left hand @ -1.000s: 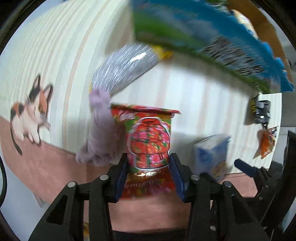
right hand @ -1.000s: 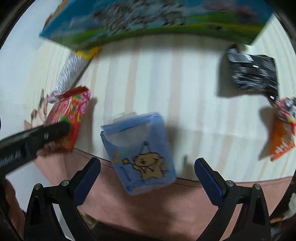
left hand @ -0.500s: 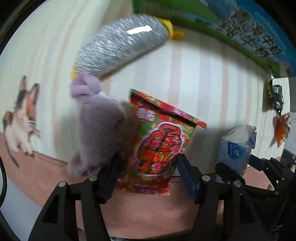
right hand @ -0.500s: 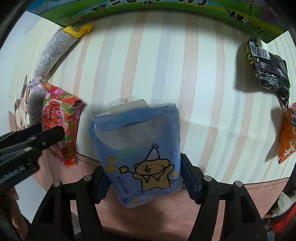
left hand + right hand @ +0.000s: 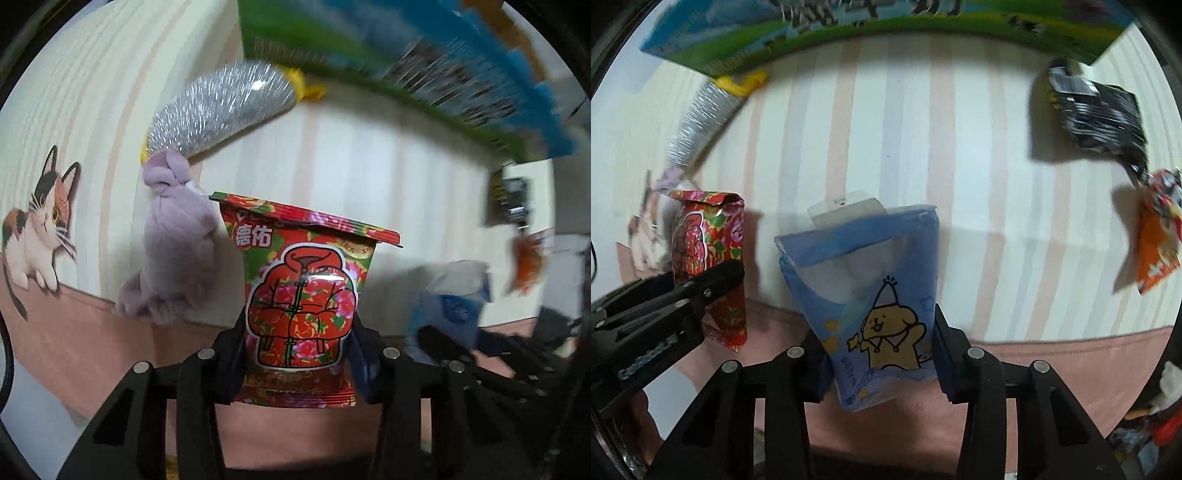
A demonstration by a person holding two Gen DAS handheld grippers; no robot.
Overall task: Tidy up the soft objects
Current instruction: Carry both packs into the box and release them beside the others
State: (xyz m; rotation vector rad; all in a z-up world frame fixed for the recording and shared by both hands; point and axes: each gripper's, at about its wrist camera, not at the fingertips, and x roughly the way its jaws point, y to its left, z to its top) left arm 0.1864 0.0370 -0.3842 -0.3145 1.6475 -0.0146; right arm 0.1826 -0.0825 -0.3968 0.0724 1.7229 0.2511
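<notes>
My left gripper (image 5: 297, 360) is shut on a red floral tissue pack (image 5: 301, 295) and holds it upright above the striped cloth. That pack also shows at the left of the right wrist view (image 5: 709, 258). My right gripper (image 5: 881, 363) is shut on a blue tissue pack with a cartoon bear (image 5: 871, 295), held upright. The blue pack appears blurred at the right of the left wrist view (image 5: 452, 302). A lilac plush (image 5: 173, 258) lies just left of the red pack.
A silver glittery pouch (image 5: 221, 110) lies beyond the plush. A blue-green printed box (image 5: 871, 29) runs along the far edge. A black snack bag (image 5: 1100, 114) and an orange snack bag (image 5: 1156, 251) lie at the right. A cat picture (image 5: 37, 229) marks the cloth.
Both grippers have lifted their packs off the cloth and drawn back a little. The right gripper, open a second ago, closed on the blue pack.
</notes>
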